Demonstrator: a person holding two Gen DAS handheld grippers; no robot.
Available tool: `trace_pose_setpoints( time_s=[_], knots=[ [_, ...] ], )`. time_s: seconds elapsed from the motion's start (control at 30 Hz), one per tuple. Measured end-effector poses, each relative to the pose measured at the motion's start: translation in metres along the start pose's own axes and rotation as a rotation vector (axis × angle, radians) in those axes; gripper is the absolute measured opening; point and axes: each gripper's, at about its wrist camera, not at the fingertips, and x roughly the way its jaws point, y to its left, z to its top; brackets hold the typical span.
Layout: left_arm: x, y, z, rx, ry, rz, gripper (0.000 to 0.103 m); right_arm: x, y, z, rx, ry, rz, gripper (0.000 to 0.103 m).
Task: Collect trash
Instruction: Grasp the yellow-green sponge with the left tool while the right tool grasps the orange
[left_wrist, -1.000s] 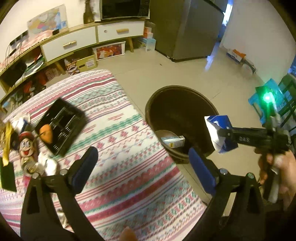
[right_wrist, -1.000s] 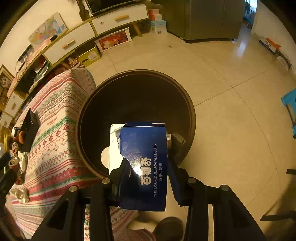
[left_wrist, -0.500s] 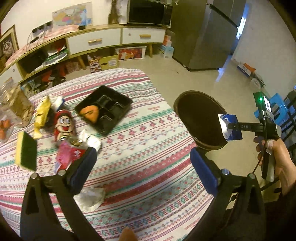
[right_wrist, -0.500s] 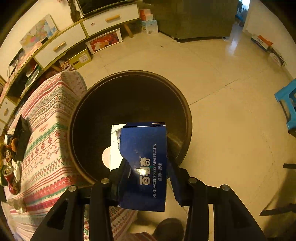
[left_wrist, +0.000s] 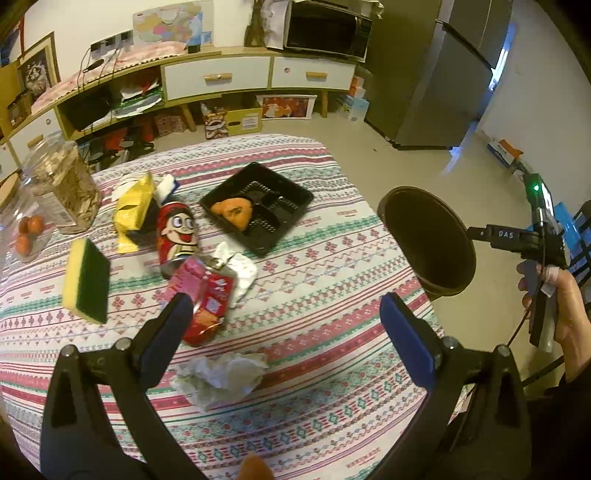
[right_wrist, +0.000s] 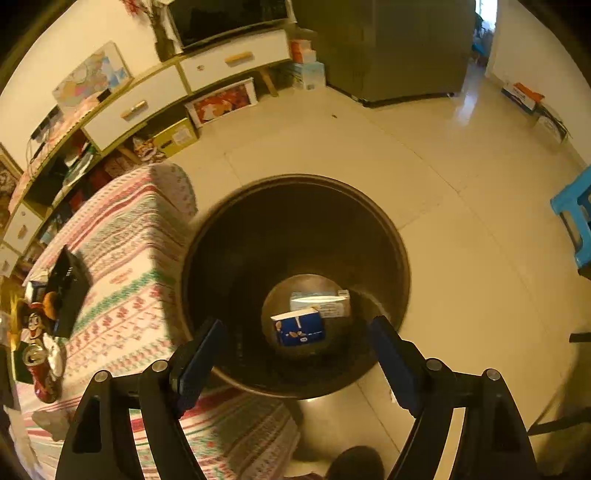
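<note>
My right gripper (right_wrist: 295, 354) hangs over the dark round bin (right_wrist: 391, 236) with its jaws opening and nothing between them. The blue biscuit box (right_wrist: 299, 326) lies at the bin's bottom beside a white carton (right_wrist: 321, 302). My left gripper (left_wrist: 284, 332) is open above the striped tablecloth (left_wrist: 332, 354). Just below it lies a crumpled tissue (left_wrist: 221, 373), and a red snack packet (left_wrist: 208, 299) sits by its left finger. Farther back are a red cartoon can (left_wrist: 177, 232), a yellow wrapper (left_wrist: 135, 206) and a black tray (left_wrist: 280, 195) with orange food.
A yellow-green sponge (left_wrist: 86, 280), a clear jar (left_wrist: 62, 184) and oranges (left_wrist: 26, 232) stand at the table's left. In the left wrist view the bin (left_wrist: 428, 240) stands on the floor off the table's right edge, and a hand (left_wrist: 565, 302) holds the right gripper beside it. A blue stool (right_wrist: 576, 221) is at the right.
The right gripper's jaws spread and the blue box dropped from them into the bin. The left gripper swung from the bin side back over the table's trash.
</note>
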Motion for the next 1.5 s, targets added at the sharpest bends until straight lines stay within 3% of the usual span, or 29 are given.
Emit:
trace_pose_setpoints(
  time_s=[0.63, 1.13, 1.23, 1.3, 1.37, 1.47, 1.5],
  knots=[
    [0.005, 0.102, 0.001, -0.163, 0.053, 0.137, 0.101, -0.017, 0.139, -0.011, -0.239, -0.036, 0.113, 0.084],
    [0.042, 0.213, -0.002, -0.425, 0.118, 0.191, 0.100, 0.006, 0.252, -0.024, -0.353, -0.019, 0.235, 0.084],
    [0.054, 0.220, -0.005, -0.444, 0.147, 0.173, 0.088, 0.015, 0.267, -0.026, -0.359, -0.006, 0.258, 0.084],
    [0.061, 0.220, -0.007, -0.443, 0.167, 0.161, 0.072, 0.020, 0.276, -0.028, -0.367, 0.003, 0.264, 0.084],
    [0.069, 0.219, -0.009, -0.443, 0.193, 0.150, 0.062, 0.027, 0.286, -0.031, -0.381, 0.017, 0.275, 0.084],
    [0.073, 0.214, -0.009, -0.420, 0.201, 0.130, 0.037, 0.032, 0.297, -0.033, -0.401, 0.025, 0.288, 0.084],
    [0.072, 0.212, -0.008, -0.407, 0.198, 0.141, 0.037, 0.034, 0.301, -0.034, -0.411, 0.021, 0.294, 0.083]
  ],
)
